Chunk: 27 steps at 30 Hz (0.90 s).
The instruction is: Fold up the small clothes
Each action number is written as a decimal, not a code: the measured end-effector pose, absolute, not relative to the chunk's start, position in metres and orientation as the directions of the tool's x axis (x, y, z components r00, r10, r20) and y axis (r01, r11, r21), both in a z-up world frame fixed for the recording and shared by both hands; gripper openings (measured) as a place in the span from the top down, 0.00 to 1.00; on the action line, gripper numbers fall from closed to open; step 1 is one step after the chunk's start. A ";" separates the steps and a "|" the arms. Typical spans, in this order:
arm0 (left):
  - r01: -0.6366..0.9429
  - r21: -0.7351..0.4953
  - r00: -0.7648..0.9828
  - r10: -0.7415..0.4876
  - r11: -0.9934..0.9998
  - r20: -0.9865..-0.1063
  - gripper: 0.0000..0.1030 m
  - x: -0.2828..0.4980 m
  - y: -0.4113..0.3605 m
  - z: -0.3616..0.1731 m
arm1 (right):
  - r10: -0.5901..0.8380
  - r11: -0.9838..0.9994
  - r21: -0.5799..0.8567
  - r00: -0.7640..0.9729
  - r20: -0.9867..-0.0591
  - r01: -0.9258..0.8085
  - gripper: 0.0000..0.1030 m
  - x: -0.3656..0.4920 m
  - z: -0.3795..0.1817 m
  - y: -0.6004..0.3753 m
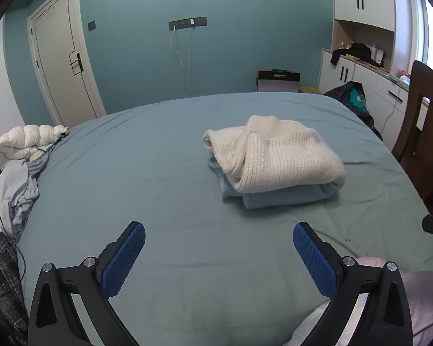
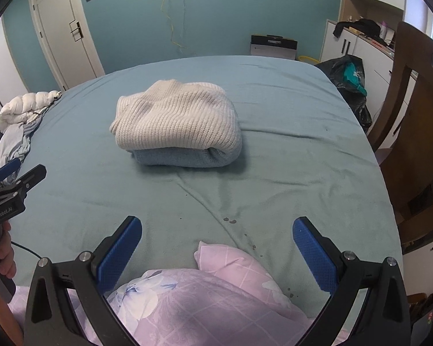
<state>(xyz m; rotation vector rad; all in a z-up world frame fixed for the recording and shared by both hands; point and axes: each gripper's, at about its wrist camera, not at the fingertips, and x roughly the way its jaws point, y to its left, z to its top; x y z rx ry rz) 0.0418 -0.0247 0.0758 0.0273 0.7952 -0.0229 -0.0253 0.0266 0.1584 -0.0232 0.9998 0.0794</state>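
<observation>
A folded cream knit sweater (image 1: 277, 155) lies on top of a folded light blue knit garment (image 1: 280, 197) in the middle of the bed; the stack also shows in the right wrist view, cream (image 2: 176, 118) over blue (image 2: 182, 157). My left gripper (image 1: 218, 238) is open and empty, held above the sheet short of the stack. My right gripper (image 2: 217, 232) is open and empty, over the near bed edge above a pink quilt (image 2: 205, 297). The left gripper also shows at the left of the right wrist view (image 2: 20, 178).
The bed has a teal sheet (image 1: 130, 173). A heap of clothes with a white padded jacket (image 1: 26, 144) lies at the left edge. A wooden chair (image 2: 412, 132) stands at the right. A black bag (image 2: 346, 83), cabinets and a door (image 1: 63, 66) lie beyond.
</observation>
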 end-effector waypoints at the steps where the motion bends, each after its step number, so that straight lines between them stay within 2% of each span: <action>1: 0.032 0.013 0.699 -0.013 0.999 -0.715 0.00 0.042 -0.025 0.075 | 0.054 0.997 0.017 0.535 -0.843 -0.074 0.01 -0.025 0.159 0.026; 27: 0.023 0.009 0.703 -0.010 1.000 -0.711 0.00 0.040 -0.025 0.076 | 0.035 0.997 -0.008 0.531 -0.847 -0.079 0.01 -0.028 0.163 0.035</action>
